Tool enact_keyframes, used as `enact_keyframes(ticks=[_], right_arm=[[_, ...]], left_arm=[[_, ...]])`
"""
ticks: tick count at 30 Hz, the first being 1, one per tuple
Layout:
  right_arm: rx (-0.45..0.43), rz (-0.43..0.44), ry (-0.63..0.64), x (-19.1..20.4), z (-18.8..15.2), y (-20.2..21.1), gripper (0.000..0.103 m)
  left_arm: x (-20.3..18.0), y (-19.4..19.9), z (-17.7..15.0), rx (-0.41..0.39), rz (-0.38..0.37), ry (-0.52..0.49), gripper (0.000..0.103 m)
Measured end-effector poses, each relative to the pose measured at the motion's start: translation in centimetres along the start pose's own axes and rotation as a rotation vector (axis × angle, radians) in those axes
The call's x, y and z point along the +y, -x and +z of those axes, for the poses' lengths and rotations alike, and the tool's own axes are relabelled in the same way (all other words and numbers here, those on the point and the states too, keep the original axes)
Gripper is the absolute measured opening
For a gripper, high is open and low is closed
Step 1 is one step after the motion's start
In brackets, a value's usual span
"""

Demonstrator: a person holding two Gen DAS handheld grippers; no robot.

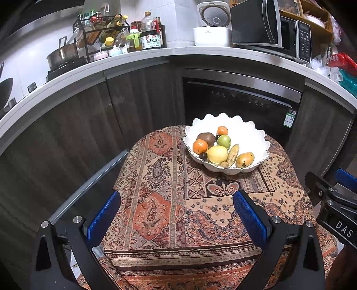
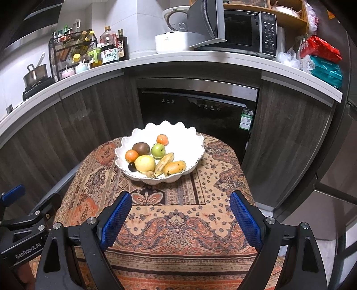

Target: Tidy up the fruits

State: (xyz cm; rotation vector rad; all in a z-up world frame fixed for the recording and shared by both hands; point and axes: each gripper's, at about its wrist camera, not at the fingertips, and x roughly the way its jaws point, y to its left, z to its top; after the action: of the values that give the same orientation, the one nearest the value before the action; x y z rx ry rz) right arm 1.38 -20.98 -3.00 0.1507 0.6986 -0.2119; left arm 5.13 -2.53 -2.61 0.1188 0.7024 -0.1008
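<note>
Scalloped white bowl point(image 2: 142, 131), woven tablecloth point(image 2: 178, 223).

One bowl point(image 2: 196, 145), two oranges point(image 2: 131, 155), one kiwi point(image 2: 141, 148), one mango point(image 2: 174, 167)

I see the bowl point(image 2: 196, 142) at the table's point(image 2: 178, 223) far edge, all fruit inside it: kiwi point(image 2: 141, 148) behind the pear point(image 2: 145, 164), mango point(image 2: 174, 167) at its right, banana point(image 2: 164, 161) between.

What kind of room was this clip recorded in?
Almost certainly a home kitchen. A microwave with its door open and a rice cooker stand on the countertop, with sauce bottles and a pot further along. A white fruit bowl sits on a cloth-covered table.
</note>
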Motion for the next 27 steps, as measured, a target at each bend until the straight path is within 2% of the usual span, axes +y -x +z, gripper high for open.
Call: enact_keyframes(ticks=[27], right_arm=[[0.004,0.002,-0.001,-0.04,-0.02,-0.13,0.090]], left_arm=[[-0.01,0.05,0.15,0.000,0.000,-0.004,0.103]])
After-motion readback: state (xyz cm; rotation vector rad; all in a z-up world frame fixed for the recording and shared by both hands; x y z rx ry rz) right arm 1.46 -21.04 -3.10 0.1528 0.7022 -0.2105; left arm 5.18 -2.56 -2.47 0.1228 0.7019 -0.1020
